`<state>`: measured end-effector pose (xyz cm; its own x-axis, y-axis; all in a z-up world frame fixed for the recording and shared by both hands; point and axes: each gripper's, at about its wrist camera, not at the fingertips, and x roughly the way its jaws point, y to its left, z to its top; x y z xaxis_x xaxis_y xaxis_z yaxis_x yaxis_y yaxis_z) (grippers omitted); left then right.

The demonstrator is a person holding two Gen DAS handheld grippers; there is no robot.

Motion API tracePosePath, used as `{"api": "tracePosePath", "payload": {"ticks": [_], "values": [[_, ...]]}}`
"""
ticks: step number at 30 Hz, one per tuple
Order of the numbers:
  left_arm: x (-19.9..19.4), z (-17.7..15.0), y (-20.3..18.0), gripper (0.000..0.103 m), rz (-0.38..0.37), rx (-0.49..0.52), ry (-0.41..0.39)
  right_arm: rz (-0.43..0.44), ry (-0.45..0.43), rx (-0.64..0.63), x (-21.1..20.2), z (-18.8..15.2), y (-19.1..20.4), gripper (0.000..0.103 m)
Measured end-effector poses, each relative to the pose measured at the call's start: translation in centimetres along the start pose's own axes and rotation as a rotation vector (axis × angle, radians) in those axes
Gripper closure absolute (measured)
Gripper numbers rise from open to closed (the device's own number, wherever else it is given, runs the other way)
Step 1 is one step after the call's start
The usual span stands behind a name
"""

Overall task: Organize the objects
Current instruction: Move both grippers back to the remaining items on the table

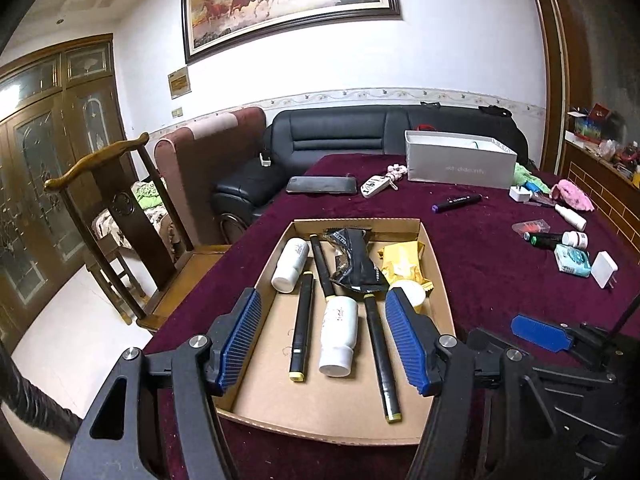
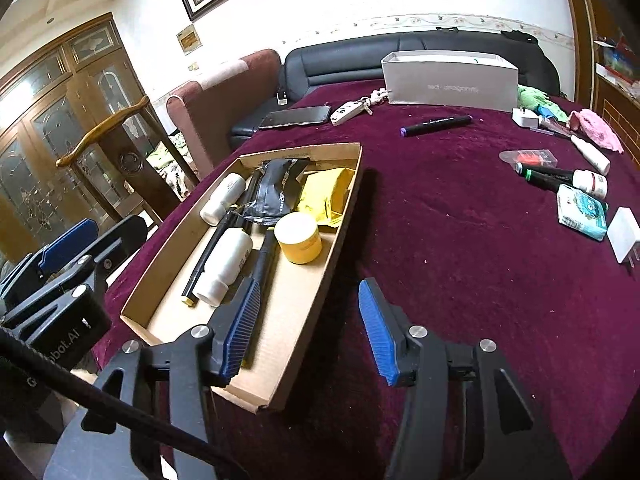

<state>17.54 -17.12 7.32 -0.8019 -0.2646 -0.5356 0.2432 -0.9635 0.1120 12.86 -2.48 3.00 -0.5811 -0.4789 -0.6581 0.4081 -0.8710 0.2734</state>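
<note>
A shallow cardboard tray (image 1: 434, 264) on the maroon tablecloth (image 2: 460, 240) anchors the sorting job. Left of the tray's right wall lie white bottles (image 1: 339, 330), black markers (image 1: 301, 326), a black pouch (image 2: 276, 192) and a yellow jar (image 2: 299, 237). The left gripper (image 1: 323, 342) hovers over the tray, jaws apart and empty; the right gripper (image 2: 309, 330) straddles the tray's right wall, also parted, holding nothing. Well right of the tray, a purple-capped marker (image 2: 436, 125) looks light, stiff and smooth, best pinched mid-barrel. Farther right, a small clutter including a teal packet (image 2: 582, 212) crowds the table edge; open cloth between allows free travel.
</note>
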Motion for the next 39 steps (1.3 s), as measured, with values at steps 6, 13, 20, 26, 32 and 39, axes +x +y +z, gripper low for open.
{"api": "tracePosePath", "payload": {"ticks": [6, 13, 20, 26, 32, 39], "values": [[0.2, -0.2, -0.8, 0.044, -0.009, 0.025, 0.016, -0.010, -0.008, 0.015, -0.4, 0.0, -0.7, 0.050], [1.0, -0.4, -2.5, 0.044, -0.032, 0.063, 0.046, -0.036, -0.031, 0.056, -1.3, 0.5, -3.4, 0.050], [2.0, -0.8, -5.1, 0.044, -0.048, 0.114, 0.085, -0.077, -0.050, 0.133, -2.3, 1.1, -8.1, 0.049], [2.5, -0.7, -8.3, 0.044, -0.133, 0.152, 0.123, -0.104, -0.070, 0.216, -3.9, 1.6, -13.2, 0.049], [4.1, -1.7, -13.9, 0.045, -0.442, 0.149, 0.256, -0.130, -0.166, 0.410, -8.3, 3.2, -21.9, 0.045], [7.6, -3.5, -17.1, 0.045, -0.550, 0.092, 0.390, -0.087, -0.168, 0.519, -8.8, 5.1, -28.4, 0.043]]}}
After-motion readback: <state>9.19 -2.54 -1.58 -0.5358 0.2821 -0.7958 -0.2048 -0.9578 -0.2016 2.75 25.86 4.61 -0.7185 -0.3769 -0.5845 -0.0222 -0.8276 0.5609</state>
